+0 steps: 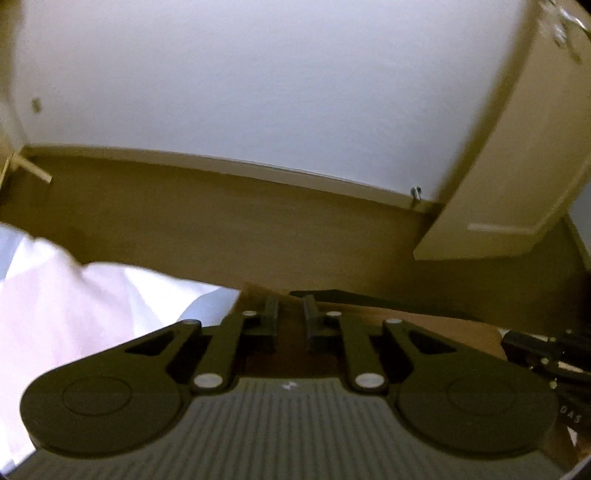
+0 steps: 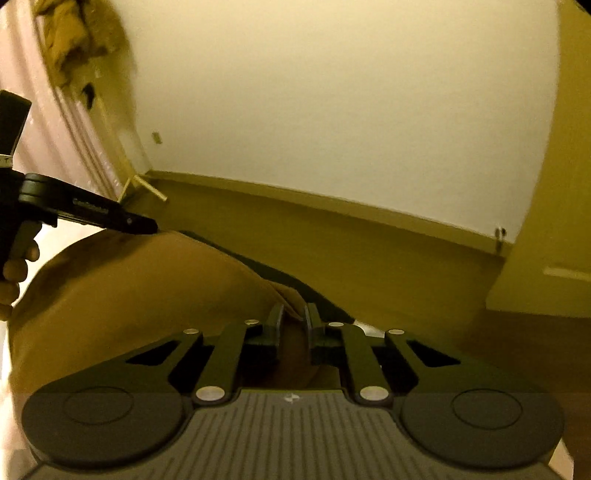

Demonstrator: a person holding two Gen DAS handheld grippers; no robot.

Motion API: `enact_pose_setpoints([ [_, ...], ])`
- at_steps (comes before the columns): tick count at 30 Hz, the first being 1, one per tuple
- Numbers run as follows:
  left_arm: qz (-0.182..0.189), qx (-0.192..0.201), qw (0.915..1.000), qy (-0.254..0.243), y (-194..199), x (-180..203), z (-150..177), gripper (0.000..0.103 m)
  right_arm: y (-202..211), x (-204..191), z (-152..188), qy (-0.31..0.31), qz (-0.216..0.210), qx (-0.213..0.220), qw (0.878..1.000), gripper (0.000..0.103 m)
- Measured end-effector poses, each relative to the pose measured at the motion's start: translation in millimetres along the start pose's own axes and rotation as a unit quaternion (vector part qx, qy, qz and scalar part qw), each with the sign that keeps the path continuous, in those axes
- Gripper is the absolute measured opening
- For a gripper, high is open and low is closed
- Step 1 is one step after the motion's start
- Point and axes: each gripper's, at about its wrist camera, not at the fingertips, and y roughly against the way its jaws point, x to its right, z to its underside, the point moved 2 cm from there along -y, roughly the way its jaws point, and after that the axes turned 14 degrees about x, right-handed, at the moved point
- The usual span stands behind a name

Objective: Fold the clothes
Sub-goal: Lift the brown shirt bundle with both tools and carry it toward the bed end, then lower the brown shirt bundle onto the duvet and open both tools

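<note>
A tan-brown garment (image 2: 147, 291) is held up off the surface between both grippers. In the right wrist view my right gripper (image 2: 294, 317) is shut on a pinched fold of it, and the cloth stretches left to my left gripper (image 2: 147, 225), which grips its far edge. In the left wrist view my left gripper (image 1: 290, 308) has its jaws close together on brown cloth (image 1: 291, 332); the cloth runs right (image 1: 424, 325). A dark band edges the garment (image 2: 295, 284).
A white sheet (image 1: 74, 302) lies at the left. Brown floor (image 1: 258, 229), a white wall (image 1: 258, 92) with baseboard, and an open door (image 1: 517, 166) at the right are ahead. A person's hand (image 2: 14, 273) holds the left gripper's handle. Clothes hang at upper left (image 2: 74, 33).
</note>
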Motion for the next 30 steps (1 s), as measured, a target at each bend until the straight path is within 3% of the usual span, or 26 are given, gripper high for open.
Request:
enact_pose_setpoints([
  [2,-0.017,0.005,0.9998,0.012,-1,-14,-9,0.012,-4,-1,-13,-0.011,-0.009,0.000,1.000,0.014],
  [5,-0.042,0.024,0.9985,0.025,35,-36,-13,0.012,8,5,-28,-0.021,-0.006,0.016,1.000,0.024],
  [8,-0.033,0.039,0.9979,0.039,98,-46,-6,0.010,34,6,-31,0.002,-0.002,0.034,0.999,0.024],
  [11,-0.002,0.040,0.9992,0.003,147,-27,15,0.012,75,-22,-23,0.024,-0.037,0.042,0.998,0.024],
  [14,0.005,0.014,0.9996,-0.023,147,-14,50,0.013,104,-60,5,0.077,-0.082,0.028,0.993,0.024],
  [18,-0.044,-0.018,0.9987,-0.015,119,-28,86,0.016,95,-86,56,0.162,-0.088,-0.014,0.983,0.024],
  [21,-0.059,-0.001,0.9981,0.015,129,-33,85,0.014,86,-79,57,0.137,-0.080,-0.045,0.986,0.025],
  [25,-0.043,0.036,0.9982,-0.022,170,4,68,0.013,106,-67,42,0.119,-0.080,-0.029,0.989,0.024],
  [27,-0.010,0.050,0.9975,-0.050,186,46,58,0.014,112,-60,31,0.113,-0.081,-0.003,0.990,0.024],
  [30,0.033,0.056,0.9949,-0.078,193,96,69,0.014,104,-49,13,0.096,-0.071,0.023,0.993,0.024],
])
